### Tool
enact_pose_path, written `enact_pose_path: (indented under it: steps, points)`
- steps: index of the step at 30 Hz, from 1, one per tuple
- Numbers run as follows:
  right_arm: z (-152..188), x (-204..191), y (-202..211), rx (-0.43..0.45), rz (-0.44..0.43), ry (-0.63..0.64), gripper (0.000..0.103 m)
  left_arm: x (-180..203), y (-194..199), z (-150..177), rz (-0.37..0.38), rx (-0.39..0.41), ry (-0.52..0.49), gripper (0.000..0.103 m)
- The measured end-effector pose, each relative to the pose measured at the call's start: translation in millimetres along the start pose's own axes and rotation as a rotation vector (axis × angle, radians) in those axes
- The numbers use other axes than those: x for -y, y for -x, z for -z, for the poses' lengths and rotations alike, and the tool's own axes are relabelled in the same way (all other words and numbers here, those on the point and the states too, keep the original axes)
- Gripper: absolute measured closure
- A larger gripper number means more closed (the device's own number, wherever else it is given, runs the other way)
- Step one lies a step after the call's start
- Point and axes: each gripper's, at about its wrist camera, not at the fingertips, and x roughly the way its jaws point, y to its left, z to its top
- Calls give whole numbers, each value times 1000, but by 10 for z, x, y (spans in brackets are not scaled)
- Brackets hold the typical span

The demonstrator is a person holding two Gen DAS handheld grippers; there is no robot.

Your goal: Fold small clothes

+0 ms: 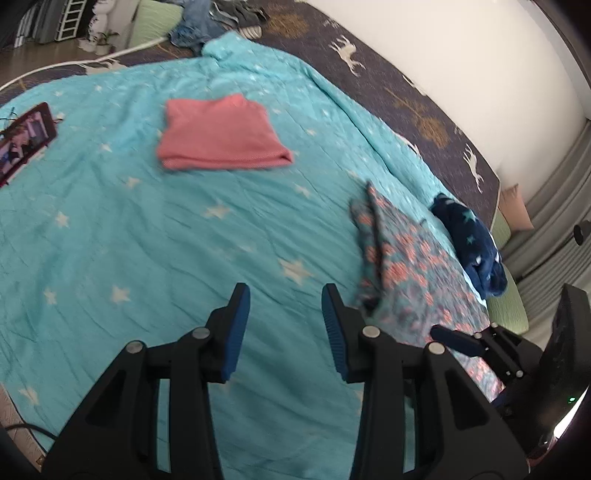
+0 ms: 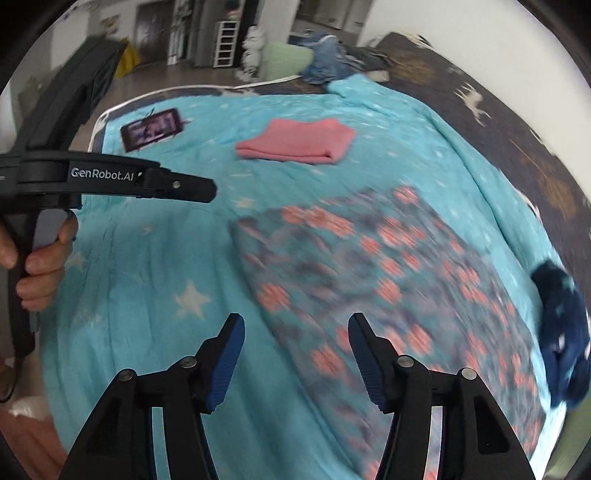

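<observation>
A grey garment with pink flowers (image 1: 402, 258) lies spread on the turquoise star quilt (image 1: 147, 229), right of my left gripper (image 1: 285, 295), which is open and empty above the quilt. In the right wrist view the flowered garment (image 2: 388, 280) is blurred, and my right gripper (image 2: 295, 325) hangs open and empty over its near left edge. A folded pink garment (image 1: 221, 134) lies farther back; it also shows in the right wrist view (image 2: 299, 144). A dark blue starred garment (image 1: 469, 240) lies crumpled at the quilt's right edge, seen too in the right wrist view (image 2: 565, 339).
A tablet (image 1: 26, 138) with a lit screen lies at the quilt's far left, also in the right wrist view (image 2: 153, 129). A pile of blue and grey clothes (image 1: 207, 22) sits at the far end. A dark deer-print sheet (image 1: 424, 103) borders the wall.
</observation>
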Motion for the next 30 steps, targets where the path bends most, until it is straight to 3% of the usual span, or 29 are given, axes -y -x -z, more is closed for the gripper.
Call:
enact_pose_path:
  steps: [4,11,13,15,18,21,23,27,30]
  points:
    - [-159,-93,-288,-64,2,-44,43,-57,-4,-48,-3,15,-12,62]
    - [-382,-82,-449,-43,91,-135,44,-44,-76,-129,1,14,-49,61]
    - [-404,-40,-496,-46,89,-176,57,-58,-104,-156,6,8,-49,61]
    - [-409,41,-468,-25,90,-239,90,-64,-135,-180,11,-3,-49,60]
    - [-376,270,-344,13,-1,-361,91,-38,-214,-233,34,-32,-57,56]
    - [-298,499,-191,63,-87,-469,92,61,-352,-317,94,-84,-66,45]
    - [-231,655,-76,103,-125,-543,92,129,-469,-372,171,-132,-38,30]
    - [-106,855,32,123,-149,-631,92,308,-707,-487,338,-209,44,26]
    - [-66,911,37,115,-156,-652,92,539,-899,-615,397,-247,48,22]
